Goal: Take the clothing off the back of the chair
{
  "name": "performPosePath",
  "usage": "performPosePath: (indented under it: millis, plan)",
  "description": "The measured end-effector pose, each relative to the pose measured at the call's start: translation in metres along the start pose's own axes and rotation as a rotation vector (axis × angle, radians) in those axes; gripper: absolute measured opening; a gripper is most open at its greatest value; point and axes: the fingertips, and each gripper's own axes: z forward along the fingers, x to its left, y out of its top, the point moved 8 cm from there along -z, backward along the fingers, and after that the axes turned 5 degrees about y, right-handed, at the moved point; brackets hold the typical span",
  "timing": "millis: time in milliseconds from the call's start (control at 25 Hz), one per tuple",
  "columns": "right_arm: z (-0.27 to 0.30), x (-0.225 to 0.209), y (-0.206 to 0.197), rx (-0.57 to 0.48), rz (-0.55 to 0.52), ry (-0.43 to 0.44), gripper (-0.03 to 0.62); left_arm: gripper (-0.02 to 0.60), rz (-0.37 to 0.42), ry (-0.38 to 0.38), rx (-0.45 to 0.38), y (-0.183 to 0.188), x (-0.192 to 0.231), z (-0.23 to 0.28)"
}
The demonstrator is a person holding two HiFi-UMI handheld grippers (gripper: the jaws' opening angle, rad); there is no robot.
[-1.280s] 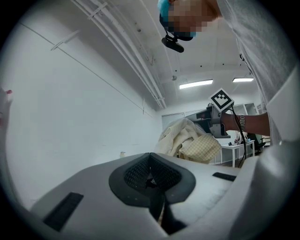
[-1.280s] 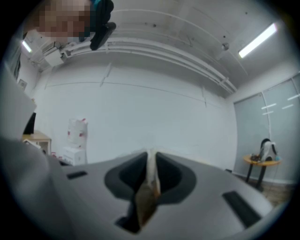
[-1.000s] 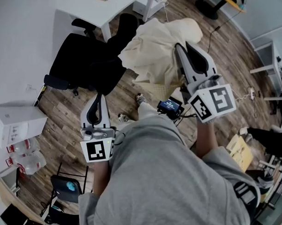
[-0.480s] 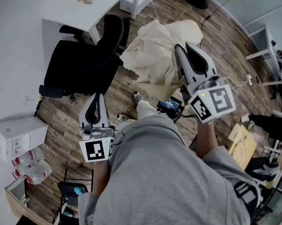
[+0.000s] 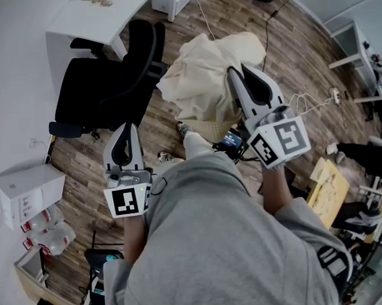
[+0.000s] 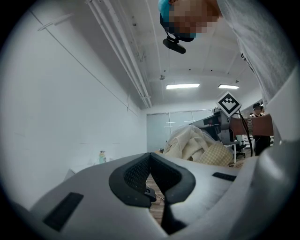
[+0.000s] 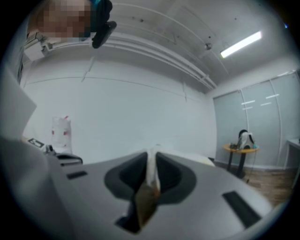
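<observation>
At the left edge of the head view a white cardboard box (image 5: 26,186) sits above some clear plastic bottles (image 5: 48,230) on the wood-plank floor (image 5: 85,159). Up and to the right of them stands the black office chair (image 5: 104,89), matte and dark with a padded seat and curved back, beside a white desk (image 5: 98,14). My left gripper (image 5: 129,126) is smooth grey plastic with black ribbed pads; its tips are together with nothing between them. Just right of the chair, in the upper centre, the clothing (image 5: 201,73) is a crumpled cream bundle of soft cloth. Whether its edge touches the chair back I cannot tell. My right gripper (image 5: 231,71) is closed on a fold of it, the cloth pinched thin between the pads. Further right a pale cable (image 5: 311,99) trails over the floor.
</observation>
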Motion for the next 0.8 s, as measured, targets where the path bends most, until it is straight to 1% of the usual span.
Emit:
performPosePath:
  millis: [280, 640, 800]
  plan:
    - [0.002, 0.005, -0.02, 0.019, 0.028, 0.041, 0.067, 0.035, 0.006, -0.013, 0.006, 0.0, -0.005, 0.005]
    - [0.024, 0.031, -0.042, 0.06, 0.04, 0.135, 0.068, 0.035, 0.001, 0.047, 0.015, -0.003, 0.01, -0.004]
    - [0.03, 0.039, -0.05, 0.073, 0.045, 0.186, 0.069, 0.035, 0.006, 0.071, 0.014, -0.001, 0.008, -0.006]
